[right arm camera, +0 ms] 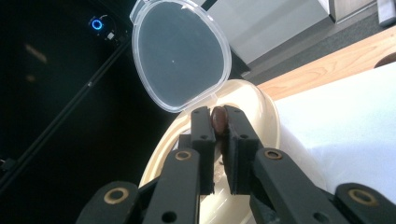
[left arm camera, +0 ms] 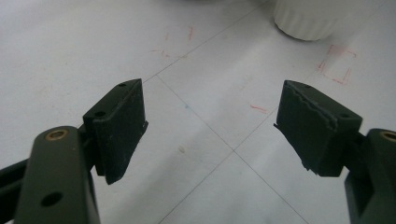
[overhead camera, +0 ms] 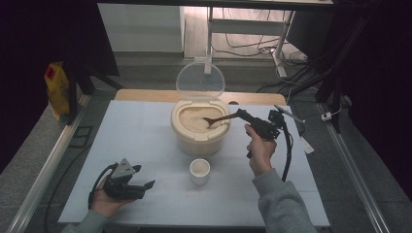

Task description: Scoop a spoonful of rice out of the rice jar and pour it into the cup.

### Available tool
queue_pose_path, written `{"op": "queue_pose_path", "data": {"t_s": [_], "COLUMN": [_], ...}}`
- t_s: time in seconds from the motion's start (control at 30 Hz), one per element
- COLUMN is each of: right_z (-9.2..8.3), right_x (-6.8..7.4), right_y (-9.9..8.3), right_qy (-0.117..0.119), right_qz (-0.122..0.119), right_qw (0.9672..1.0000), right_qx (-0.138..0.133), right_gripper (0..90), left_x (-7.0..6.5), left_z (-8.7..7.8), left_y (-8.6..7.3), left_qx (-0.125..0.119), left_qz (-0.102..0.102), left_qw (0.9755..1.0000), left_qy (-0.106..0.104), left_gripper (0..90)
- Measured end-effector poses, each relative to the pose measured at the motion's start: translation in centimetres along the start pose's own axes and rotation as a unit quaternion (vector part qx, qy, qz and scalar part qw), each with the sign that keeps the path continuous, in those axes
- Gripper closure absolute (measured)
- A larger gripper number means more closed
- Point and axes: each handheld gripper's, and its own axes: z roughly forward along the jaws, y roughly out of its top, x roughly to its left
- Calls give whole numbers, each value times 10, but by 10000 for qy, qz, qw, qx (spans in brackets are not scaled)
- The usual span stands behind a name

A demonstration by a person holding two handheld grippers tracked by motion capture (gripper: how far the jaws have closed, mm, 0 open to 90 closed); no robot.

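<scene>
High view had the right gripper (overhead camera: 241, 115) just right of the cream rice bin (overhead camera: 199, 127), jaws clamped tight on the handle of a brown wooden spoon (overhead camera: 219, 119) whose bowl sat down in the rice at the bin's middle. Behind it, the bin's clear lid (overhead camera: 200, 81) stood up on its hinge. Directly in front of the bin sat a small white cup (overhead camera: 199, 171). Well off to the bin's front left, the left gripper (overhead camera: 145, 185) lay low over the white table (overhead camera: 136, 141), jaws spread wide and holding nothing.
</scene>
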Motion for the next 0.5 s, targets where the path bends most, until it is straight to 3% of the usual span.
{"op": "queue_pose_path", "data": {"t_s": [0.23,0.5], "right_z": [-2,-5], "right_x": [-2,-4], "right_y": [2,5], "right_qy": [55,81], "right_qz": [190,231], "right_qw": [9998,9996], "right_qx": [-92,-155], "right_gripper": [832,832], "left_x": [0,0], "left_z": [0,0], "left_y": [0,0], "left_qx": [-5,8], "left_qz": [4,17], "left_qw": [10000,10000], "left_qy": [4,7], "left_gripper": [235,235]}}
